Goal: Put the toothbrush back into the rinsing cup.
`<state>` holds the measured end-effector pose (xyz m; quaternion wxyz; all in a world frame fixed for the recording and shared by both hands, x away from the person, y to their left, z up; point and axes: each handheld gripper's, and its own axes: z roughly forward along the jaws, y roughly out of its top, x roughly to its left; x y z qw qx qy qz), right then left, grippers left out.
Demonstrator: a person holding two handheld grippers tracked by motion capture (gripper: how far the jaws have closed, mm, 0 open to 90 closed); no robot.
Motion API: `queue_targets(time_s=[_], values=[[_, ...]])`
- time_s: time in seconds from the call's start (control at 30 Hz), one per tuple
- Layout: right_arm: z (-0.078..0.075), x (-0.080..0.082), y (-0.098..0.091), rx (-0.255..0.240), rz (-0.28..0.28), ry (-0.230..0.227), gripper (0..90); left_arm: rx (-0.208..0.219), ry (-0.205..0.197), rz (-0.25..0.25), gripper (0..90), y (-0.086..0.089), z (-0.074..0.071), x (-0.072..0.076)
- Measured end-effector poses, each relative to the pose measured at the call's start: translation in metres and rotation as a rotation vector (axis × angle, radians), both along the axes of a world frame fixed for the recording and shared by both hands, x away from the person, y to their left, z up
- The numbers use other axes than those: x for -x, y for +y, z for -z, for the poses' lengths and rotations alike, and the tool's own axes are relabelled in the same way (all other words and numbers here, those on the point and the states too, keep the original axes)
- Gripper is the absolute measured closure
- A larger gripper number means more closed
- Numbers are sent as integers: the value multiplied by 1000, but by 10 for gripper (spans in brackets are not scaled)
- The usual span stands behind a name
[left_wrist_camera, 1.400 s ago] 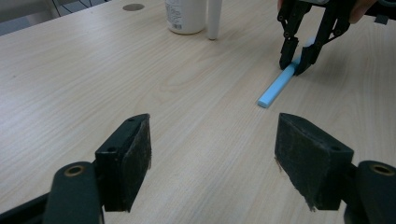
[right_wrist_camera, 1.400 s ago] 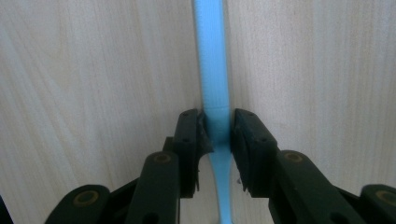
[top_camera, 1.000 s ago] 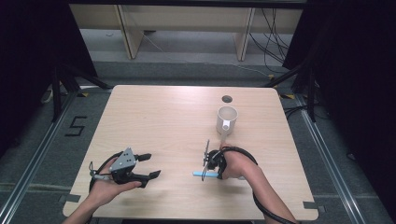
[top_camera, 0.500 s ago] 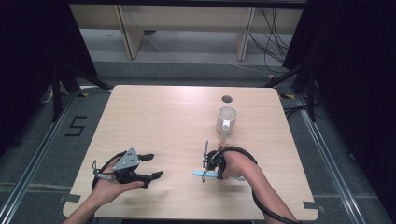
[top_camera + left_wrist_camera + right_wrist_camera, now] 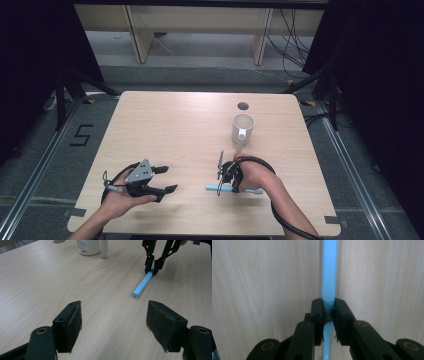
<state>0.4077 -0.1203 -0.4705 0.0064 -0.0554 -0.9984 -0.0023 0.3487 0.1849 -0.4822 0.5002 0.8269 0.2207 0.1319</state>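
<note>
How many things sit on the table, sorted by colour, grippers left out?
White: 1, the mug
Light blue: 1, the toothbrush lying flat, pinched by the right gripper
Total: 2

Between the right claw's black jaws lies a light blue stick. The left claw is black too, with a grey plate on top. Beyond the right claw stands a white cup. The tabletop is pale wood grain.
</note>
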Motion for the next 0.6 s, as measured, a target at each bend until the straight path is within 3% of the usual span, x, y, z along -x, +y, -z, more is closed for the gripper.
queue_targets(time_s=[0.4, 0.5, 0.53, 0.6], values=[[-10, 5, 2, -2, -2, 1, 791, -9, 5, 62, 296, -20, -1, 0], [-12, 4, 3, -21, -41, -11, 791, -11, 4, 82, 303, -26, 0, -2], [-14, 7, 5, -6, -23, -12, 792, -13, 6, 89, 306, -28, 0, -3], [-15, 8, 7, -12, -37, -7, 791, -21, 6, 98, 315, -32, 0, -4]])
